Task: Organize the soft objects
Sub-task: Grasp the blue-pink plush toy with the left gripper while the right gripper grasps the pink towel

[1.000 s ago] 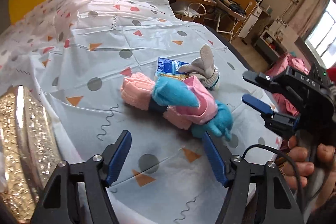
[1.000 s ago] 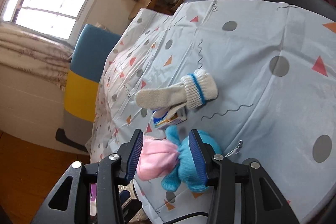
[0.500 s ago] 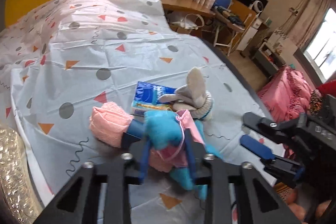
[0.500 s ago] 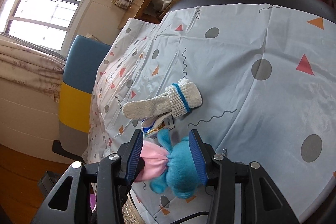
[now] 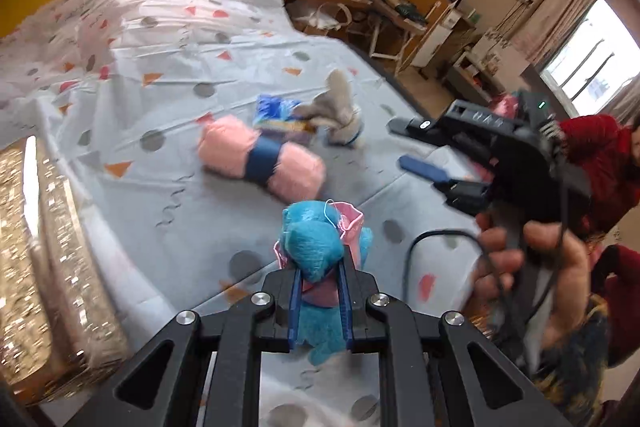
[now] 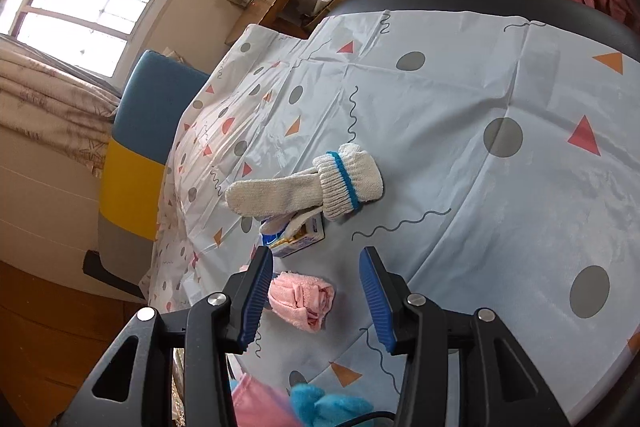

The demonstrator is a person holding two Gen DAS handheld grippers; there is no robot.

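Lifted clear of the patterned tablecloth [image 5: 168, 131], a blue plush toy [image 5: 314, 251] in a pink garment is seen clamped between the closing jaws of the left gripper [image 5: 318, 297], where a second ago it lay against the rolled pink towel [image 5: 260, 163]. One soft item is thereby judged collected; the towel, a knitted mitten [image 6: 308, 189] and a blue packet [image 6: 298, 243] are left on the cloth. The right gripper [image 6: 316, 301] is held partly open and empty above the towel. A desk, curtains and a bright window are visible behind.
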